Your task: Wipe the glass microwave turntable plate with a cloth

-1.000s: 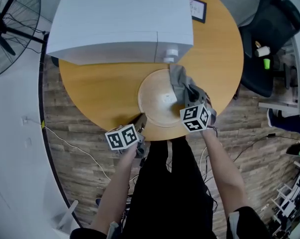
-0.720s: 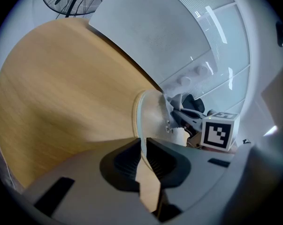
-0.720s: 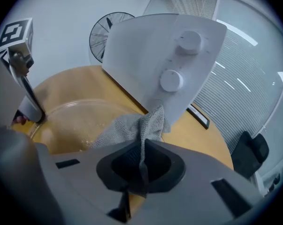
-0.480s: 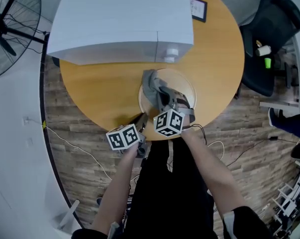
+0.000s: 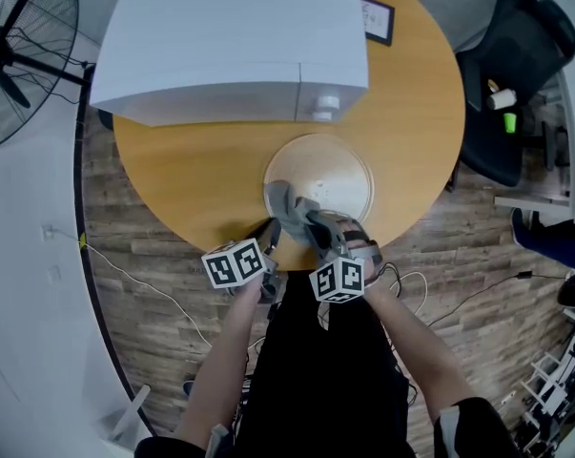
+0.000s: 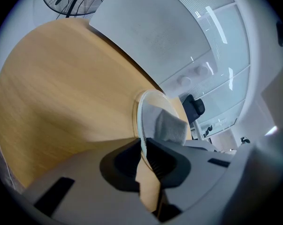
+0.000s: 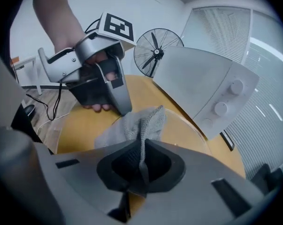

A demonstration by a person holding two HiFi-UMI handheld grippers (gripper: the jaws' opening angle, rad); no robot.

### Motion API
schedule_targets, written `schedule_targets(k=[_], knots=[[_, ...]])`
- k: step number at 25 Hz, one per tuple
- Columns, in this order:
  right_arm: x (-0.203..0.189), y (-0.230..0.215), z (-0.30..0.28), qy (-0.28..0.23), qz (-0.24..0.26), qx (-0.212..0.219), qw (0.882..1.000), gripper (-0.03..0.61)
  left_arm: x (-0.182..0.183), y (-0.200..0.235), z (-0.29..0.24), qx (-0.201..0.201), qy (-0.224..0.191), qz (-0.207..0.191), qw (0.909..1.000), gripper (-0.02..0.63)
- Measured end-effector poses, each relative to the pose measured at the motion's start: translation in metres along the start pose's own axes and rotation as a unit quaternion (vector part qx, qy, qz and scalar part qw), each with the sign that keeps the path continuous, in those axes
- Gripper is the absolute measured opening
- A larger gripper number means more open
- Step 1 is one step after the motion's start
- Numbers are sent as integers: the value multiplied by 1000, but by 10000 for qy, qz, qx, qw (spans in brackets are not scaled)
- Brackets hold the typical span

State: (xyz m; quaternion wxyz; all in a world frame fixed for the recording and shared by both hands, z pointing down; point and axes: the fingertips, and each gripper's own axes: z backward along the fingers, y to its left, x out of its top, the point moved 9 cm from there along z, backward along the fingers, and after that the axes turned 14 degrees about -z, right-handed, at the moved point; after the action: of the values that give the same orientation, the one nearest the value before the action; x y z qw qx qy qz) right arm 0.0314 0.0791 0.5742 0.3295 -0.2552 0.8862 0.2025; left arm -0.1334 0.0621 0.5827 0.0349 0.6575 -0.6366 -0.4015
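L gripper [image 6: 143, 144] clamps plate [image 5: 335, 165] rim so it won't slide. R gripper [image 7: 142, 146] pinches cloth [image 7: 134, 125] to wipe near edge.

Both bare forearms reached forward from the torso, the left forearm [image 5: 222, 361] nearly straight and the right forearm [image 5: 420, 346] angled inward, so the 2 grippers sat close side by side. The left gripper [image 5: 269, 233] pointed forward and down, its jaws closed on the rim of the glass plate [image 5: 330, 168]. The right gripper [image 5: 302, 218] leaned toward the left one, its jaws pinched tight on a fold of the cloth [image 5: 285, 198].
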Motion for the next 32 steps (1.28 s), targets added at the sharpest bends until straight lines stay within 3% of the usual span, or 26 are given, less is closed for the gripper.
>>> schedule_targets(k=[9,19,24,32], knots=[[-41,-59,21,206,-635,-837,9943,9,0,0,0,13,-1,-26,10000,34],[-16,-126,-19,301,-950,-1411,9850,3,0,-3,-1,78,-27,-87,9999,34],[11,-119,-39,181,-862,-1355,9868,3,0,-3,-1,91,-47,-111,9999,34],[25,-52,-36,-62,-130,-599,9981,3,-1,-3,0,141,-44,-139,9998,34]])
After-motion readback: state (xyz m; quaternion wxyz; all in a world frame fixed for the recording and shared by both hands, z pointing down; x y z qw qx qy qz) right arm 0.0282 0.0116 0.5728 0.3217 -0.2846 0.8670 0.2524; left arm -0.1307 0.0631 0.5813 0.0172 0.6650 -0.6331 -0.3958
